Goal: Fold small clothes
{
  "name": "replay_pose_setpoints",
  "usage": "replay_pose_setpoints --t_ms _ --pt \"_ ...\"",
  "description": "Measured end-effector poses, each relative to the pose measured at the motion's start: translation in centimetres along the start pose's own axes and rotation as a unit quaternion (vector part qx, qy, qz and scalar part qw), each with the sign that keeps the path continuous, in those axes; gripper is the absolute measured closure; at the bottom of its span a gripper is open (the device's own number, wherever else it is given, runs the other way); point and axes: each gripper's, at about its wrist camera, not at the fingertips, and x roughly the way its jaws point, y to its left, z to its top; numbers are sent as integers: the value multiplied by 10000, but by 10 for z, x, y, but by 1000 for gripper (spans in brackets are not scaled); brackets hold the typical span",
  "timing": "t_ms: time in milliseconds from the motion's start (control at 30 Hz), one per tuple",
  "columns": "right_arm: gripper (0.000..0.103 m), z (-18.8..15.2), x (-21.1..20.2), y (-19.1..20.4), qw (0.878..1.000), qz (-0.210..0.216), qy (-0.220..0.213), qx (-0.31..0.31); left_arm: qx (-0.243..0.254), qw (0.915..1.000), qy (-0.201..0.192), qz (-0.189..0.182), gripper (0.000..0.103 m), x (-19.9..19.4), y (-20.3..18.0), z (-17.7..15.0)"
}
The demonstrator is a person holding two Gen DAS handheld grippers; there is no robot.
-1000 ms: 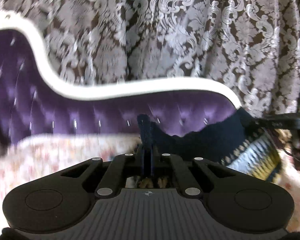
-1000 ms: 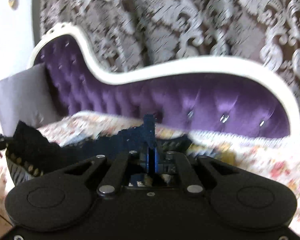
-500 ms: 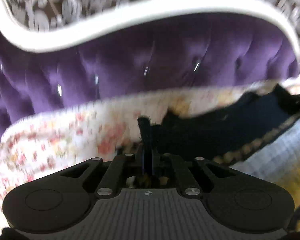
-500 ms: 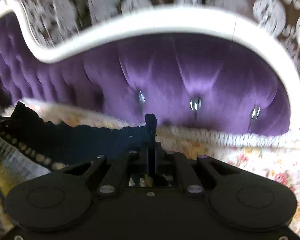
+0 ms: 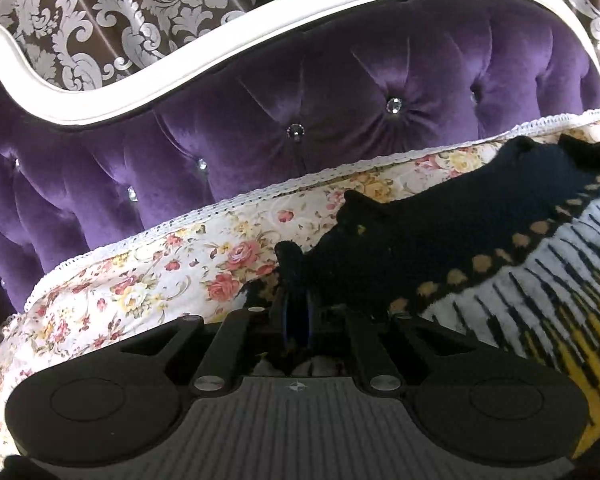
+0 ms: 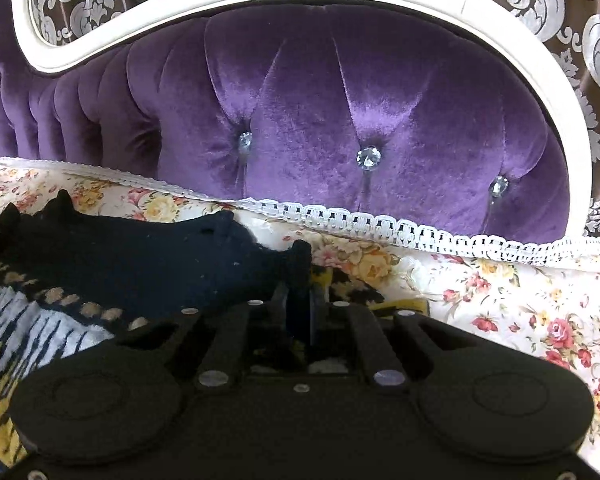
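Grippers come first, one in each hand. The left gripper (image 5: 296, 280) pinches a dark corner of the knit garment (image 5: 460, 240), with its jaws nearly together. The right gripper (image 6: 299, 276) pinches the other dark corner of the garment (image 6: 132, 260) the same way. The garment is dark blue on top, with tan dots, then white and yellow stripes. It lies stretched between both grippers on the flowery bed cover (image 5: 140, 280). Behind the cover stands the purple headboard (image 6: 340, 100) with shiny buttons and a white frame. Farthest back hangs the brown and silver curtain (image 5: 120, 8).
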Motion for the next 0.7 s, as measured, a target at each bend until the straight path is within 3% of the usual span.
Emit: replay_pose_setpoints --t_ms 400,700 --pt "91 -1 -1 -8 9994 156 -81 281 66 9997 -103 200 92 0 -7 -5" --pt "90 -2 -3 -11 9987 249 -118 418 -198 9997 -120 21 92 1 1 -5"
